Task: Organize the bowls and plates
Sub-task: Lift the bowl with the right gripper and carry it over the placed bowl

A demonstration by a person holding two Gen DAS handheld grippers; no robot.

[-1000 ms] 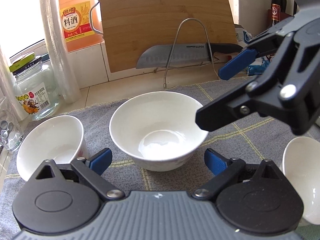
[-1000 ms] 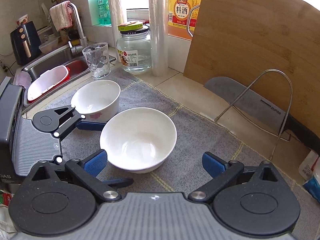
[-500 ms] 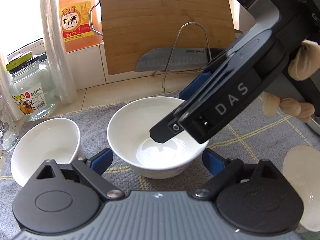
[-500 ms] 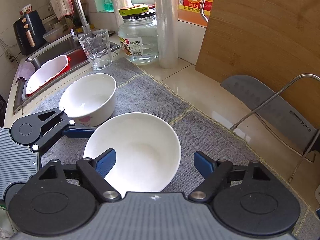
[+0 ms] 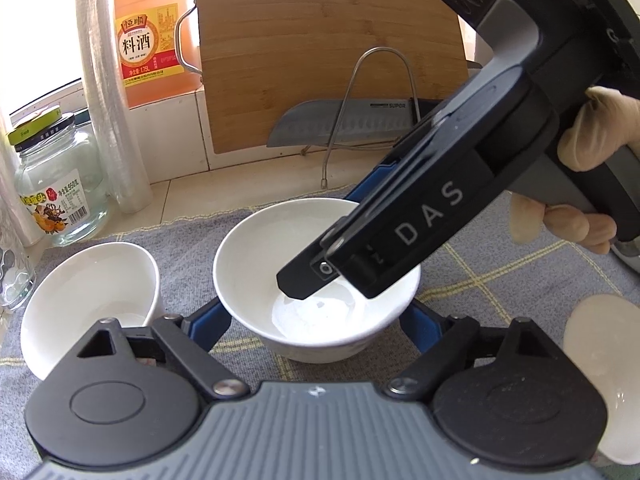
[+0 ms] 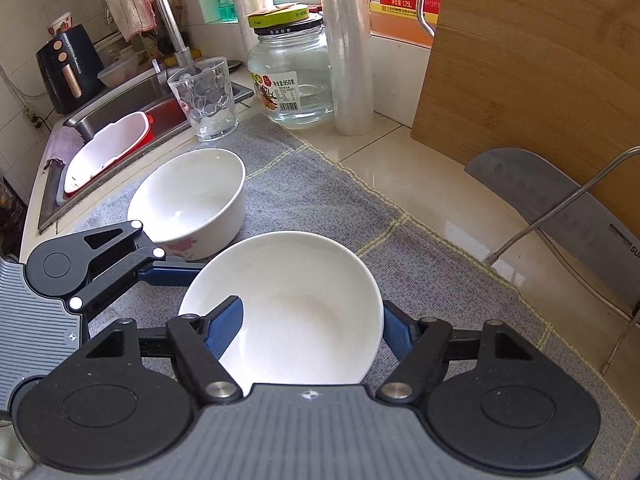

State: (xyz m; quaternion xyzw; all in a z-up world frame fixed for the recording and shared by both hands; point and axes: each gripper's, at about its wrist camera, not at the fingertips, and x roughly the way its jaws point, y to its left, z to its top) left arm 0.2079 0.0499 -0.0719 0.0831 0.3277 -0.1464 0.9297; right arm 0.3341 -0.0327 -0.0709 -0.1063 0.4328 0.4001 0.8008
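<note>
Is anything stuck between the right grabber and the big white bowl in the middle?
No. The right gripper is closing straight around the middle bowl: one blue finger is inside the rim, the other outside its wall. Nothing else sits between them. The smaller bowl stands apart behind it.

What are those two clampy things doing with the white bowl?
A person is tidying bowls on a grey cloth by the sink. The right gripper is closing on the middle bowl, one finger inside it and one outside. The left gripper sits around the same bowl from the other side, jaws narrowing but not pressing yet. A second bowl waits beside it, untouched.
</note>
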